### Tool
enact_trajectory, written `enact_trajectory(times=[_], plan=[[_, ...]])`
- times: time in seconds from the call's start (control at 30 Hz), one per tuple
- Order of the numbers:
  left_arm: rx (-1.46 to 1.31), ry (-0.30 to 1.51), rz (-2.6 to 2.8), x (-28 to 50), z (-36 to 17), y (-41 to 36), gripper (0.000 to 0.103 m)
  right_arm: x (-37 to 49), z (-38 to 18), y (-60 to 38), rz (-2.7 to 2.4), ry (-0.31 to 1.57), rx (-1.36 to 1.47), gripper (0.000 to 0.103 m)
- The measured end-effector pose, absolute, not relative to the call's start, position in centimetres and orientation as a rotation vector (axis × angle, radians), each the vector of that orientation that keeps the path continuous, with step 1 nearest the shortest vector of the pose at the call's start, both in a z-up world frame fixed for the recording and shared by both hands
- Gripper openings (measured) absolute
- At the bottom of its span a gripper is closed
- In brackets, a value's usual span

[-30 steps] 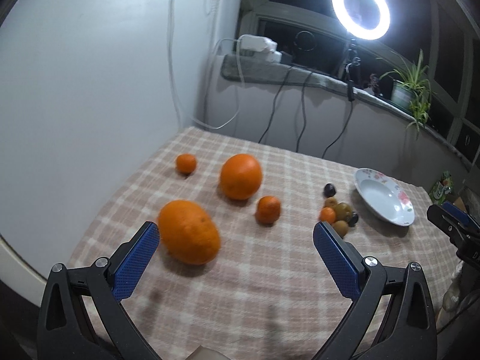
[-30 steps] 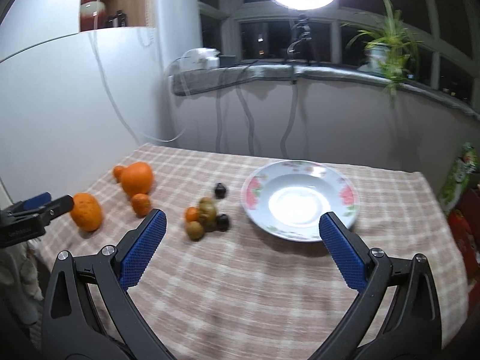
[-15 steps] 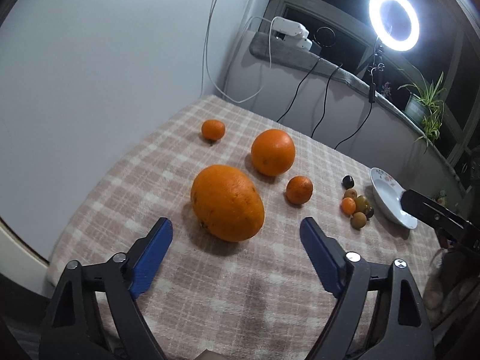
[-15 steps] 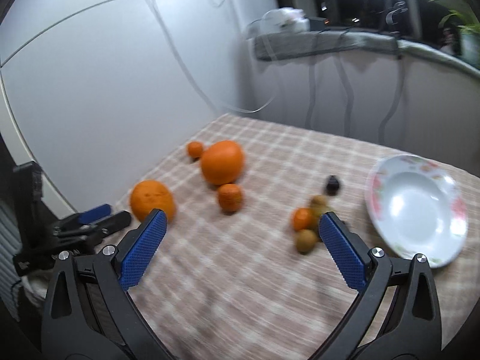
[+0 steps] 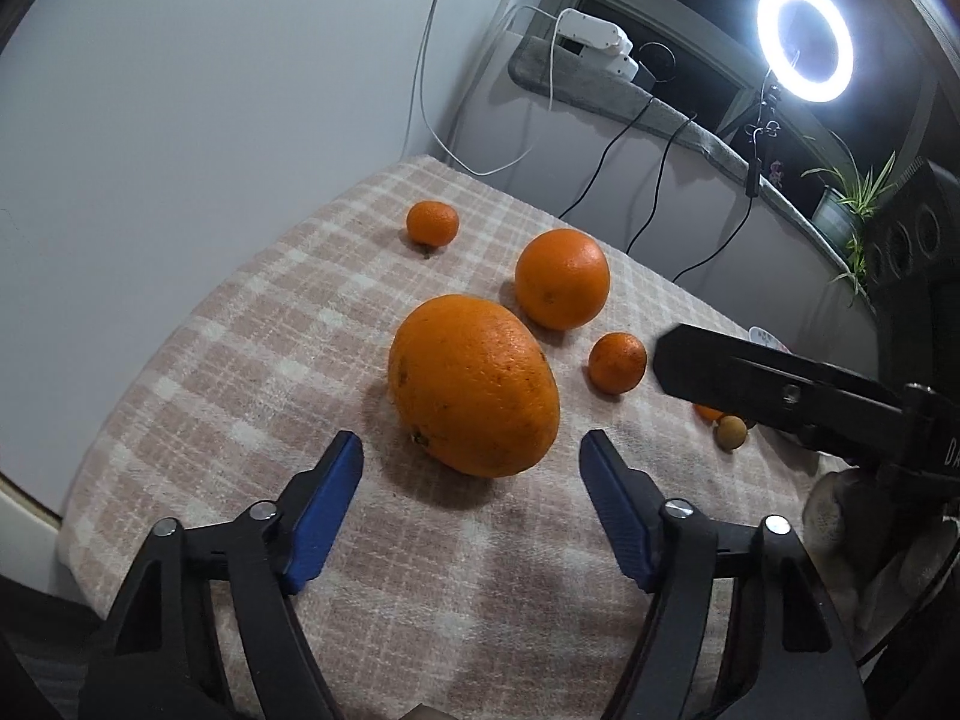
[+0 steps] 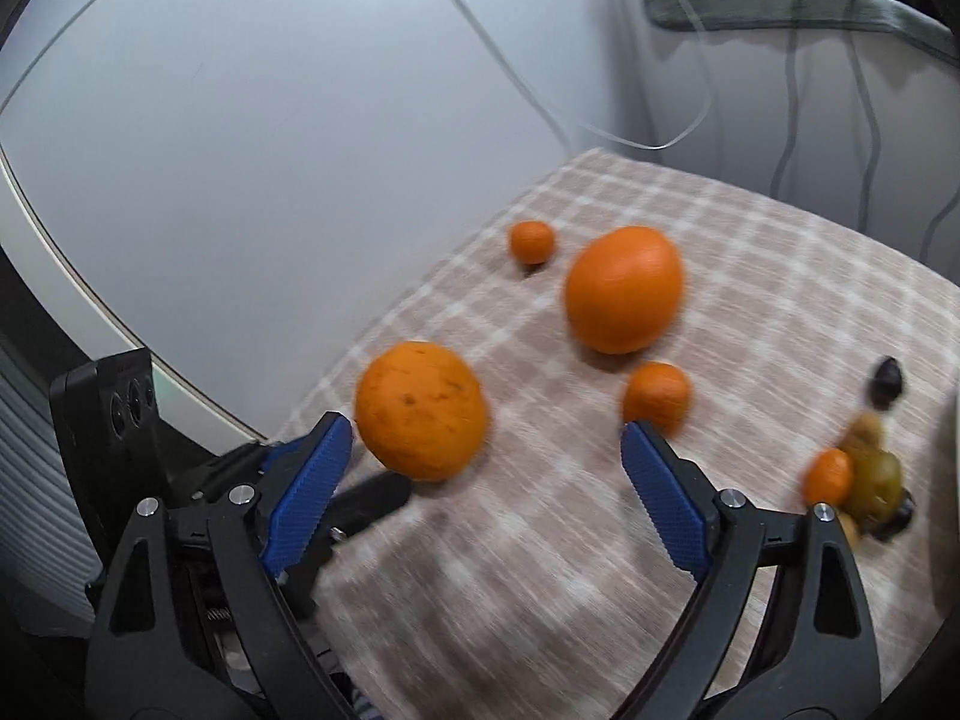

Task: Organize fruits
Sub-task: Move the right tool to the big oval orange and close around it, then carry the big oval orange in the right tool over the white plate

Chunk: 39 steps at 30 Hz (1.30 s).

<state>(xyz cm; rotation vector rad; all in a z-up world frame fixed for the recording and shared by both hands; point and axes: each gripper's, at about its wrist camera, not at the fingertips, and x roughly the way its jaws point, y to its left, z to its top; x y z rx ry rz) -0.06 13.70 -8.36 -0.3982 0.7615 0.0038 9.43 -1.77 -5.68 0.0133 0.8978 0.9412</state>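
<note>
A large oval orange (image 5: 474,384) lies on the checked cloth just ahead of my left gripper (image 5: 470,447). That gripper's jaws are closing, and the blue pads stand either side of the orange's near end without touching it. Behind the oval orange sit a round orange (image 5: 562,279) and two mandarins (image 5: 432,224) (image 5: 617,362). My right gripper (image 6: 486,429) is also closing, with nothing between its pads. In its blurred view the oval orange (image 6: 420,408) sits by its left fingertip and a mandarin (image 6: 656,398) just past its right one.
A cluster of small fruits (image 6: 864,474) and a dark one (image 6: 887,384) lie to the right. A sliver of white plate (image 5: 765,336) shows behind the right gripper's black finger (image 5: 750,378). A white wall borders the cloth-covered table (image 5: 240,360) on the left. Cables hang behind.
My left gripper came closer to the oval orange and its jaws narrowed around it. My right gripper swung left, away from the plate toward the oranges, and its finger entered the left wrist view.
</note>
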Motion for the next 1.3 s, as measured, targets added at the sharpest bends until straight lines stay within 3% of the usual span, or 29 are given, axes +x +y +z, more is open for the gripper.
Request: enact_trajectory(times=[0.3,0.6,0.77,1.3], plan=[[-0.412,0.775,-0.029,0.6,-9.0,14.0,0.064,11.1,-7.6,2.0,1.031,1.000,0.015,0.088],[-0.434,0.780,-0.054,1.4,-9.4,14.3,0.063,11.8,-9.0,4.2,1.077,1.049,0.028,0.088],[-0.436,0.784,-0.066,1.5,-9.6,14.2,0.063,12.0,-9.4,4.8,1.108,1.078,0.031,0.075],[-0.373,0.769,-0.063,1.4,-8.9,13.0,0.060,11.3,-9.2,4.1,1.103,1.061,0.042,0.073]])
